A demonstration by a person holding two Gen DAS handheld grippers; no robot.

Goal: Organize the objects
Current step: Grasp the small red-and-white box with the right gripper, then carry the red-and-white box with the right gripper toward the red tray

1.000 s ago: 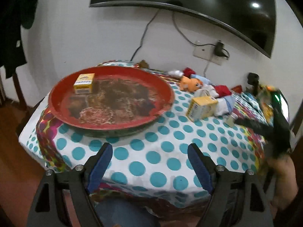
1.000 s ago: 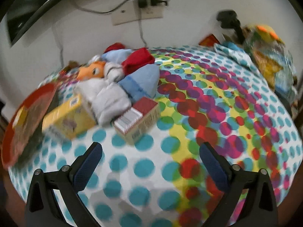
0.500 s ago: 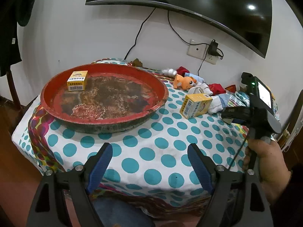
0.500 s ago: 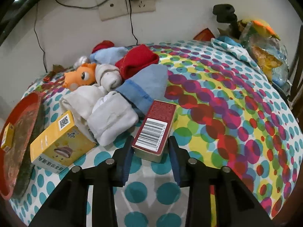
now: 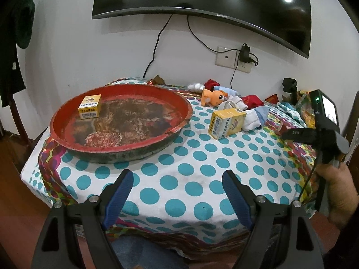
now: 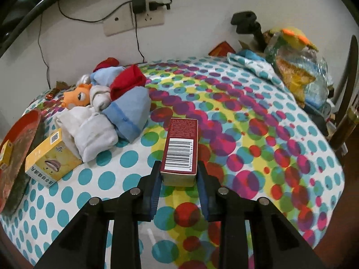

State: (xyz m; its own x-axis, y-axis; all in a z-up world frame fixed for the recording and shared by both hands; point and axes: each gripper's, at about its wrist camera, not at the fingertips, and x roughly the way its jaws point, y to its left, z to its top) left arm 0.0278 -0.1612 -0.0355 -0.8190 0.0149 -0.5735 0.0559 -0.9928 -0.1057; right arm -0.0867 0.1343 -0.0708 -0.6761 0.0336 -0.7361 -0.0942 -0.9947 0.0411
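Observation:
My right gripper is shut on a dark red box with a barcode and holds it just above the dotted tablecloth. A yellow box lies to its left, beside a pile of socks and an orange plush toy. My left gripper is open and empty over the table's near edge. A large red tray stands ahead of it with a small yellow box inside. The yellow box and the right gripper's body show at the right.
Bags and clutter sit at the table's far right, by a black stand. A wall socket with a charger and a television are behind. A wooden chair stands at the right.
My right gripper has closed fully on the red box, straightened it and lifted it slightly. The left gripper has drawn back a little and stays open.

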